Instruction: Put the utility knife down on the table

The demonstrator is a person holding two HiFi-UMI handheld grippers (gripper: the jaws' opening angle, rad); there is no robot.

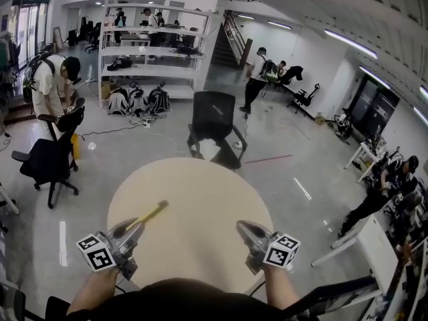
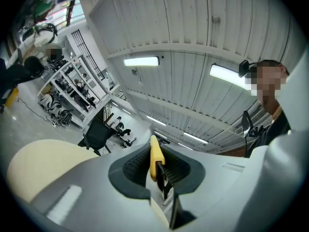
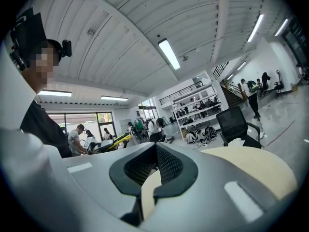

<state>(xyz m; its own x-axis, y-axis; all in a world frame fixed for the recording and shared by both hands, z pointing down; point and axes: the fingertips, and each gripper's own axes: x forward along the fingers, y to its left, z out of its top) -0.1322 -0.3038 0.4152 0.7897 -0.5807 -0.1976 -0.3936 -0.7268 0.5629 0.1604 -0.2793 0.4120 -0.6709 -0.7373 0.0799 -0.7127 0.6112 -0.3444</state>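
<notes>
Your left claw [image 1: 136, 224] is clenched on the yellow utility knife [image 1: 152, 212]. The knife stands edge-up between the pads and sticks out past the tips, over the near left part of the round desk [image 1: 200, 192]. Your right claw [image 1: 245, 229] is closed on nothing, over the desk's near right side.

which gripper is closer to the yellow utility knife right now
Left. The left gripper is shut on the utility knife, which sticks out over the table. The right gripper is off to its right, apart from it, holding nothing.
</notes>
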